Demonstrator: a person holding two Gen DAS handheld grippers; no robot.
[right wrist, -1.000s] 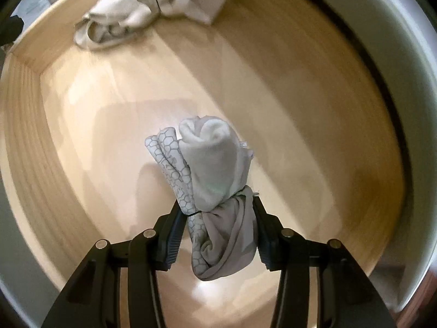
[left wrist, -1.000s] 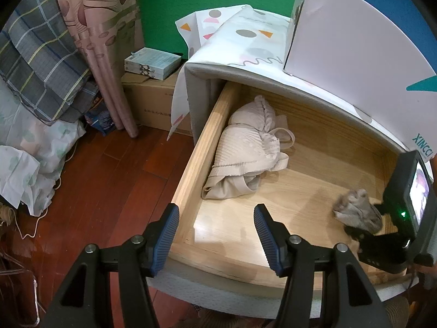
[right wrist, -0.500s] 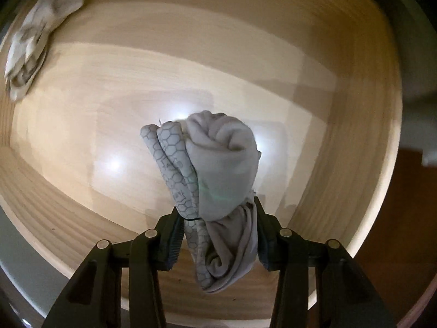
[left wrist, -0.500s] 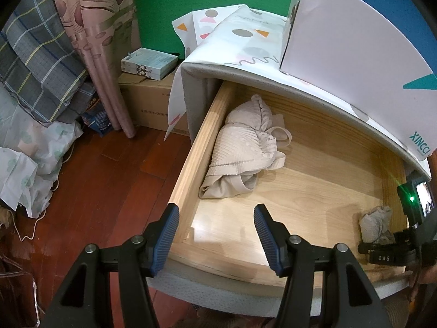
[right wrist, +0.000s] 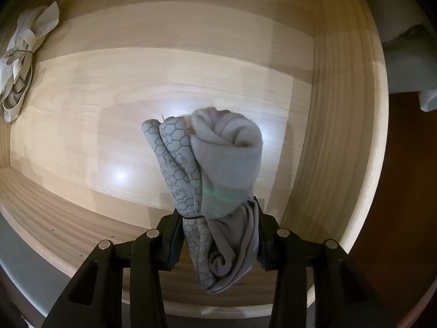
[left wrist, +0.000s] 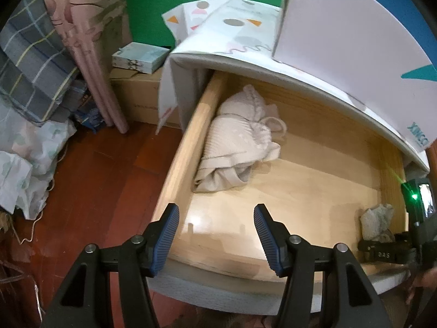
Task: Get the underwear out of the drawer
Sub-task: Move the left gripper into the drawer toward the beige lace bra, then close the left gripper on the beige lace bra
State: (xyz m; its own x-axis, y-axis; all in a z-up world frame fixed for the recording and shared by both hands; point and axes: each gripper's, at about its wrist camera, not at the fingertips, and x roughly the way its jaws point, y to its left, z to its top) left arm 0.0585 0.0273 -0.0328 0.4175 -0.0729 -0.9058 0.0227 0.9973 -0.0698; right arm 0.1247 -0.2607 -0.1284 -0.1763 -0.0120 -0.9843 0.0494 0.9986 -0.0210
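- My right gripper (right wrist: pixel 217 242) is closing on the rolled grey underwear bundle with hexagon print (right wrist: pixel 215 180), pinched between its pads, hanging over the pale wooden drawer (right wrist: pixel 341 125) floor.
- Risk: the roll is clamped near its tail, so I judge it could slip or unroll on lifting.
- My left gripper (left wrist: pixel 217 236) is released, empty, over the drawer's front edge.
- Beyond it, a white box (left wrist: pixel 355 41) reads "XINCCI"; the right gripper's body reads "DAS".

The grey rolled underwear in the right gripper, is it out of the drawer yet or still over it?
Still over it. The grey rolled underwear, between the closing right gripper jaws, hangs above the drawer floor.
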